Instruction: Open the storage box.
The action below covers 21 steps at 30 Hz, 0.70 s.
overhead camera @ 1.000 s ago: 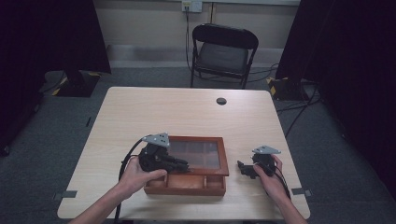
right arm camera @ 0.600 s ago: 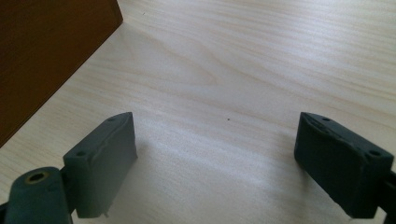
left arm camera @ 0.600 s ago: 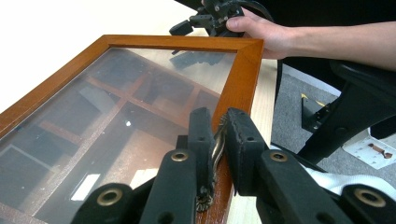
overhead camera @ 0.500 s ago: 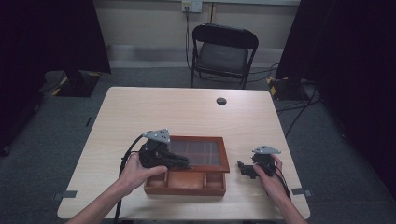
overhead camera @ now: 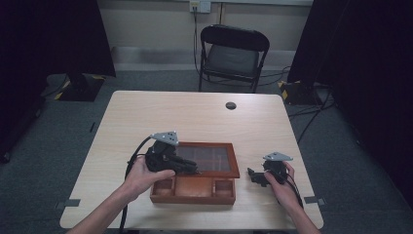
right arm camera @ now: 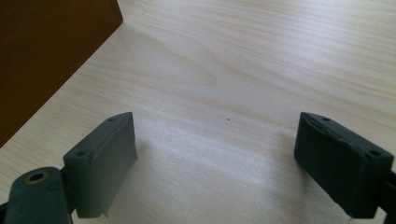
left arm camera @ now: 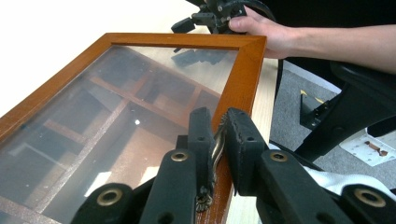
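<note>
Little differs from half a second ago: the glass lid of the box stands at about the same raised tilt, and both hands sit where they were. One wooden box lies at the near edge of the surface, between the two tools. Its front row of three small compartments is uncovered — a wider one in the middle. The left tool is clamped on a small metal pull at the lid's front frame, its jaws pressed nearly together around it. Through the pane, wooden dividers show inside the box. The right tool rests just right of the box, apart from it, with its jaws spread wide over bare wood — nothing between them. In the left gripper view, that tool and its hand show past the lid's far corner. One small dark disc lies on the far part of the surface, and one folding chair stands beyond it.
</note>
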Each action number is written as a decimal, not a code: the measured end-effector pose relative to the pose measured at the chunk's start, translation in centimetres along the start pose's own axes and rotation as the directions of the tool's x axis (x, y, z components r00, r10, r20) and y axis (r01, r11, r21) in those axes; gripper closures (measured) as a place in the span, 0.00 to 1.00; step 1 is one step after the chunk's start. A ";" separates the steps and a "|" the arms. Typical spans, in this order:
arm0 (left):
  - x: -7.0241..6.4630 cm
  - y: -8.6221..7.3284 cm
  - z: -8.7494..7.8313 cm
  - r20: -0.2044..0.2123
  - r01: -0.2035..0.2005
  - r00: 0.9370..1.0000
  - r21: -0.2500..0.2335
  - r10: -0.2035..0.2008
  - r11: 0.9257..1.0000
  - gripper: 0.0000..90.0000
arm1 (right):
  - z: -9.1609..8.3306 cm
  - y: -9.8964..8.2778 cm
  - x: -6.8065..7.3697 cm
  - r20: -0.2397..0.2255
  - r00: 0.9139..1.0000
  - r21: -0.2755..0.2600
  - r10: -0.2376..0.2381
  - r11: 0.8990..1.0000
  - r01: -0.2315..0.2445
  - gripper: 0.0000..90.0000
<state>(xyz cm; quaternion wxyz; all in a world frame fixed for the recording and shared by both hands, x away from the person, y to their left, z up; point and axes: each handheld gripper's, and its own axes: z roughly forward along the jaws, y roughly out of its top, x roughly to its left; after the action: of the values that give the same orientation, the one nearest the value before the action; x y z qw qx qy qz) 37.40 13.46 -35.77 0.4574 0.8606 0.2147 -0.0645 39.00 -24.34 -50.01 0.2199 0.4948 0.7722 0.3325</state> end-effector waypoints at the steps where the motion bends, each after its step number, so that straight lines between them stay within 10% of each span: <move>1: 0.0 0.1 -0.1 0.000 -0.001 1.000 0.000 0.001 1.000 0.90 | 0.0 0.0 0.0 0.000 1.000 0.000 0.000 1.000 0.000 0.14; 21: 0.7 1.3 -0.7 0.015 0.025 1.000 -0.024 -0.025 0.999 0.90 | 0.0 0.0 0.0 0.001 1.000 0.000 0.000 1.000 0.000 0.14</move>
<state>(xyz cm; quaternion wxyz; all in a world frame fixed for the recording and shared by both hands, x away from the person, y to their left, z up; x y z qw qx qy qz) 38.54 13.64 -34.61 0.4686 0.8517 0.2227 -0.0739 39.00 -24.34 -50.02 0.2204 0.4952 0.7719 0.3322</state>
